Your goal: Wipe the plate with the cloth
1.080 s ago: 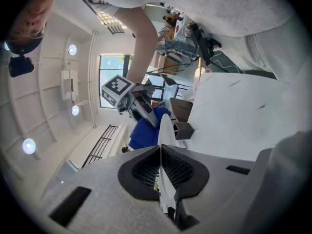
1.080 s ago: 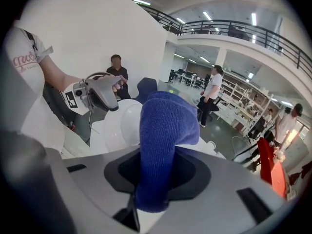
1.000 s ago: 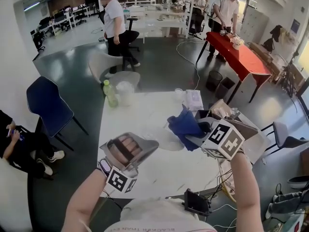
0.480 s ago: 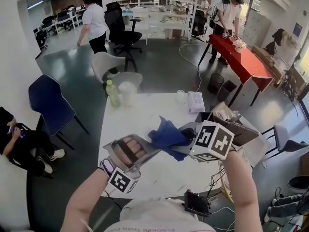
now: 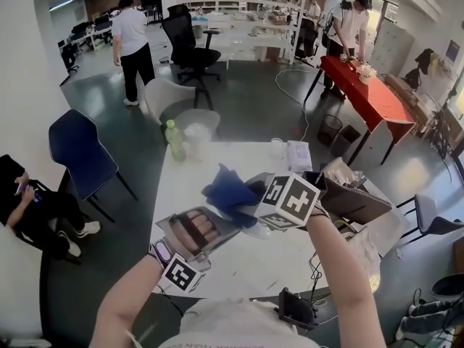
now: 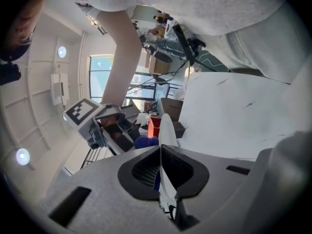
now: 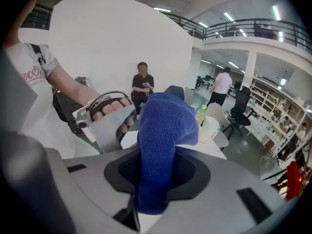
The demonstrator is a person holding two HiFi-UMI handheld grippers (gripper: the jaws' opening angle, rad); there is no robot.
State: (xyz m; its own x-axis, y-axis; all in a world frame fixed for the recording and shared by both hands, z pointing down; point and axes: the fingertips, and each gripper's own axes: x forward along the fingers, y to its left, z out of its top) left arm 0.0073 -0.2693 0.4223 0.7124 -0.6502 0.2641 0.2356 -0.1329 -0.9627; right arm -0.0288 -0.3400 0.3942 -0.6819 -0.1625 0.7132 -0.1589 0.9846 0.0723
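Gripped a thin white plate by its rim in the left tongs, closed tight on the smooth, hard edge. Showed there edge-on, as a narrow curved blade standing up out of the dark ribbed pads. Pinched a deep-blue cloth in the right tongs, closed on its soft, finely ribbed knit. Bunched into a rounded hump above the pads and drooped over to one side. Held both above the matte white bench, with the cloth just beside the left tongs. Could not tell from the head view whether cloth and plate touched. Bore a boxy marker cube in black and white on the right tongs. Farther along the bench, near its far edge: a slim green bottle beside a pale translucent container.
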